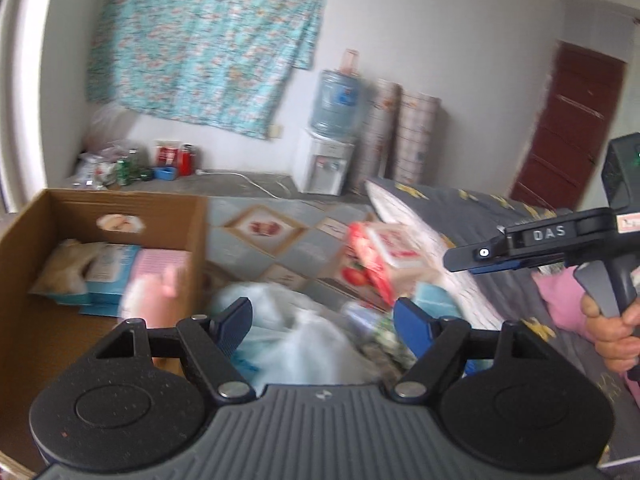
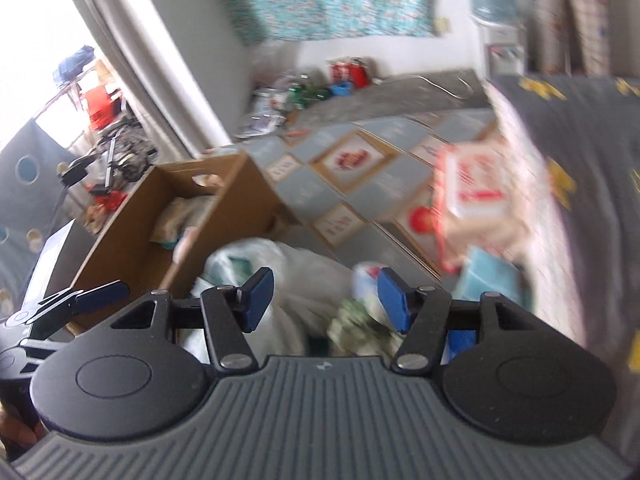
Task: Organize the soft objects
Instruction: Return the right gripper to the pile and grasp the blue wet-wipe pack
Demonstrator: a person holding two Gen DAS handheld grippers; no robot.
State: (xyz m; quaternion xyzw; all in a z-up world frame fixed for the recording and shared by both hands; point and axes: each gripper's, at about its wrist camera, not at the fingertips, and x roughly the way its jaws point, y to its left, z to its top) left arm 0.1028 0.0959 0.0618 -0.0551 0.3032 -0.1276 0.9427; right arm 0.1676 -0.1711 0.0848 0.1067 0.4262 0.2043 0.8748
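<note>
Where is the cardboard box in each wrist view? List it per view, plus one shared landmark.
Left wrist: cardboard box at left, beside the floor mat.
Right wrist: the box left of centre, tilted.
Shared landmark: water dispenser against the back wall.

A turquoise floral cloth point(image 1: 208, 44) hangs on the white wall above a water dispenser point(image 1: 326, 160) with its blue bottle point(image 1: 338, 98), rolled mats point(image 1: 400, 136) lean beside it, and a dark red door point(image 1: 568, 128) stands at right.
</note>
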